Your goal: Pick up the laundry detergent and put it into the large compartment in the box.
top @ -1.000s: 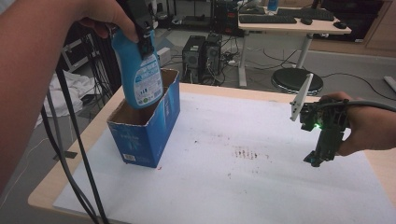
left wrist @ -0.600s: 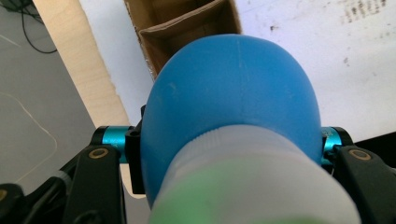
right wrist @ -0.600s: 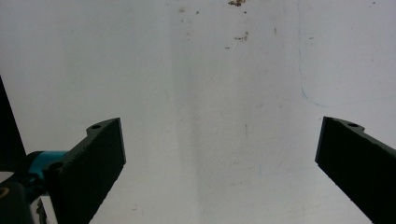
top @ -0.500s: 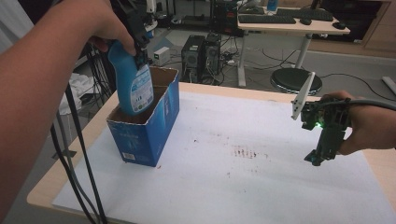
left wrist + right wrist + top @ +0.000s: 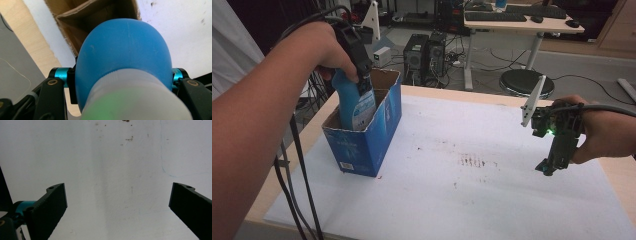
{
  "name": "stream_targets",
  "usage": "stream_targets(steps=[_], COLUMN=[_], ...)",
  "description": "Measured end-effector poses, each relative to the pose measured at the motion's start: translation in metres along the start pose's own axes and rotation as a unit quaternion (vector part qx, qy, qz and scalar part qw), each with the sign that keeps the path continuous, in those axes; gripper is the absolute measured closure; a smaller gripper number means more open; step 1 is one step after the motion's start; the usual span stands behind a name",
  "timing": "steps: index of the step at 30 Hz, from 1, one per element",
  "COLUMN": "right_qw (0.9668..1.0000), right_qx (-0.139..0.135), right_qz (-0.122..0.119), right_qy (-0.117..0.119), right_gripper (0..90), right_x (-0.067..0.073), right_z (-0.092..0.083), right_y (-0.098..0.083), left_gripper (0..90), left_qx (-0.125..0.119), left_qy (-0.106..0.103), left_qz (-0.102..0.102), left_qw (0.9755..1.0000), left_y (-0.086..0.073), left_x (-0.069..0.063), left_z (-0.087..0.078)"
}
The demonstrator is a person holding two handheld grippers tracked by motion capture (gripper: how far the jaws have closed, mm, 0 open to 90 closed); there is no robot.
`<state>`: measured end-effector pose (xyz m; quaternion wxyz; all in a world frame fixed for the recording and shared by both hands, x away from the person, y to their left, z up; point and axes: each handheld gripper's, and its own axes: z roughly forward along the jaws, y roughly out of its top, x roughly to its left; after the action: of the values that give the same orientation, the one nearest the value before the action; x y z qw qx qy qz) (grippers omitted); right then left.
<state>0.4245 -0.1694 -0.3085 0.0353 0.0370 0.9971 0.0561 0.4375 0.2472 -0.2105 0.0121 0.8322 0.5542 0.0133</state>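
Bottle [image 5: 353,102], blue with a white label, stands partly down inside the blue box [image 5: 367,135]. Its bottom half is hidden behind the box wall, and its top half sticks up above the rim. It leans a little.

Going from big to small, the biggest thing is the table [image 5: 492,200], with a white sheet on top that has a few small dark spots near the middle. Wood shows along its edges.

Next is the blue box. It is made of cardboard, brown on the inside, and its top is open. It sits on the left part of the white sheet, near the table's left edge.

Then comes the bottle. In the left gripper view the bottle [image 5: 125,60] looks like a big blue round shape with a white part close to the camera, and the brown inside of the box [image 5: 82,22] lies beyond it.

The left gripper [image 5: 361,70] pinches the bottle up near its top, one jaw on each side, and a hand is wrapped around the gripper.

The right gripper [image 5: 548,169] hangs over the right part of the white sheet, well apart from the box, pointing down. Its two black jaws are spread wide with nothing between them.
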Motion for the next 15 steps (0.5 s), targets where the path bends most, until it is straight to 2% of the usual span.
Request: stream_targets(steps=[3,7,10,15], right_qw=[1.0,1.0,1.0,1.0], right_qx=[0.0,0.002,0.002,0.008], right_qz=[0.0,0.001,0.001,0.004], right_qy=[0.0,0.001,0.001,0.003], right_gripper=[0.6,0.6,0.6,0.6], right_x=[0.0,-0.001,-0.001,-0.001], right_z=[0.001,0.001,0.002,0.004], right_y=[0.0,0.0,0.0,0.001], left_gripper=[39.5,39.5,39.5,39.5], left_qx=[0.003,0.004,0.008,0.009], left_qy=[-0.006,-0.01,-0.009,-0.003], left_qz=[0.015,0.051,0.072,0.115], left_qw=[0.9999,0.9986,0.9973,0.9934], left_y=[0.0,-0.001,-0.001,-0.001], left_x=[0.003,0.004,0.004,0.005], left_z=[0.011,0.026,0.036,0.051])
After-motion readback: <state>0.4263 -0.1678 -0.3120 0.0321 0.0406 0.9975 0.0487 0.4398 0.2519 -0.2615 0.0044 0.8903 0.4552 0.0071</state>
